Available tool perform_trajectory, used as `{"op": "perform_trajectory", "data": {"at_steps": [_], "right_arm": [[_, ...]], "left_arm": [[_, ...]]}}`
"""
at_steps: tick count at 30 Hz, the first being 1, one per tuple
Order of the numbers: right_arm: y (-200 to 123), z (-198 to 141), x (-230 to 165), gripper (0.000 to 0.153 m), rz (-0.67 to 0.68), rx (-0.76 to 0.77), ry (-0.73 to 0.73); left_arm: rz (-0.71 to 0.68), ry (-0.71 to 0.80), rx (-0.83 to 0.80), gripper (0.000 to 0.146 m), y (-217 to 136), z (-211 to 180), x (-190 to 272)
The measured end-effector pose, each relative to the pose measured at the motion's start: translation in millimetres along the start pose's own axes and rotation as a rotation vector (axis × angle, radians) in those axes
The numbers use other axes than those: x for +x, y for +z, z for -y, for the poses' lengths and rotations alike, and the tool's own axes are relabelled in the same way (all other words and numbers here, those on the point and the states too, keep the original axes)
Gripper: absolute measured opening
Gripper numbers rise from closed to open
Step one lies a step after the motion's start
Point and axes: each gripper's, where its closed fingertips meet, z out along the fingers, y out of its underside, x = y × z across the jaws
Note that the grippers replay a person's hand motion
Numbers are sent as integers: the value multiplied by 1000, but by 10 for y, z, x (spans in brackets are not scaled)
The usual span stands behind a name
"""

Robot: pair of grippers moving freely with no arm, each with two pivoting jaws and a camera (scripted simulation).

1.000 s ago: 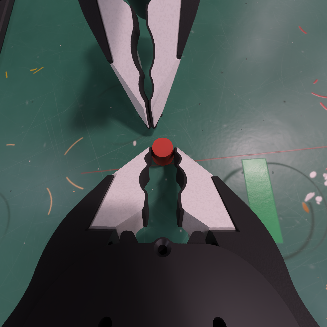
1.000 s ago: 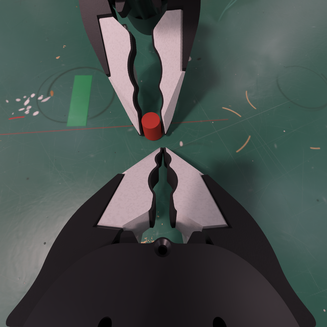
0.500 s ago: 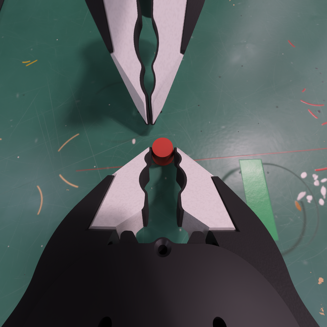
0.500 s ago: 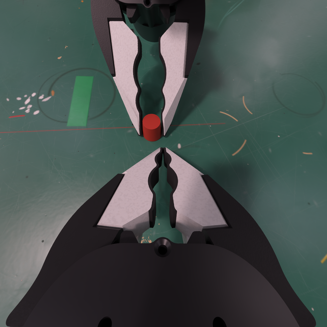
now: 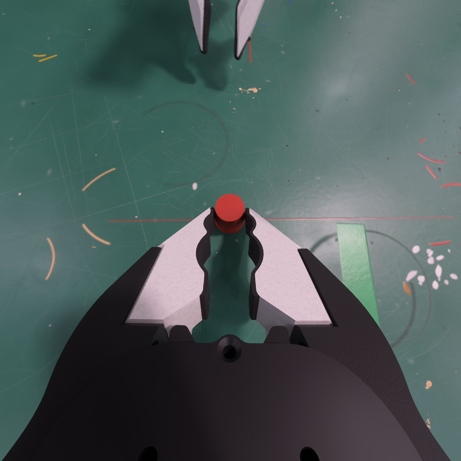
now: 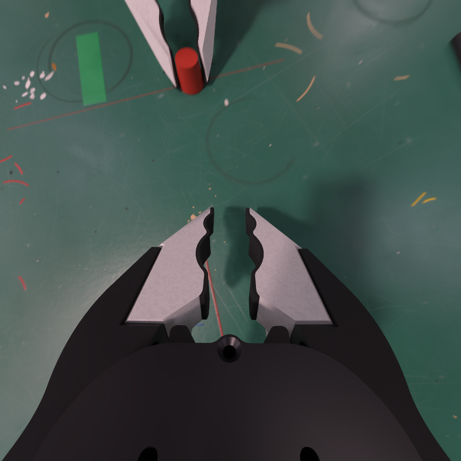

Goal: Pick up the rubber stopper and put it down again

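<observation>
The rubber stopper point(image 5: 229, 206) is a small red cylinder, standing upright between my left gripper's point(image 5: 229, 215) fingertips, which are shut on its sides. It is low over the green mat point(image 5: 299, 139); I cannot tell whether its base touches. The right wrist view shows the stopper point(image 6: 187, 71) at the top, clamped in the left gripper point(image 6: 190, 83). My right gripper point(image 6: 229, 212) is open and empty, well back from the stopper. It also shows at the top of the left wrist view point(image 5: 220, 53), fingers apart.
A bright green tape strip point(image 5: 354, 262) lies on the mat right of the left gripper, and shows in the right wrist view point(image 6: 91, 68). White paint flecks point(image 5: 434, 269) lie beside it. A dark object point(image 6: 457, 47) pokes in at the right edge.
My right gripper has pulled back away from the stopper and opened from shut. My left gripper stays shut on the stopper in about the same place.
</observation>
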Motion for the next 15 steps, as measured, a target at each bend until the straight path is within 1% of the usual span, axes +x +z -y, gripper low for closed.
{"op": "perform_trajectory", "data": {"at_steps": [2,5,7,8,10,13,15], "right_arm": [[39,-69,-51,24,19,-41,12],[112,-125,-33,21,-8,-92,7],[144,-123,-12,11,-19,-91,2],[153,-120,-7,2,-18,-83,3],[165,-64,-6,0,-20,-58,-21],[178,186,-34,0,-41,49,-86],[179,261,15,0,-100,48,-118]], "left_arm": [[-3,-5,5,25,0,2,-4],[-4,-7,8,25,0,3,-5],[-9,-13,11,25,-1,4,-6],[-11,-14,11,25,-2,4,-7],[-17,-19,20,25,-17,11,-15],[-44,-65,98,48,-121,120,-37],[-49,-92,137,49,-191,170,-70]]}}
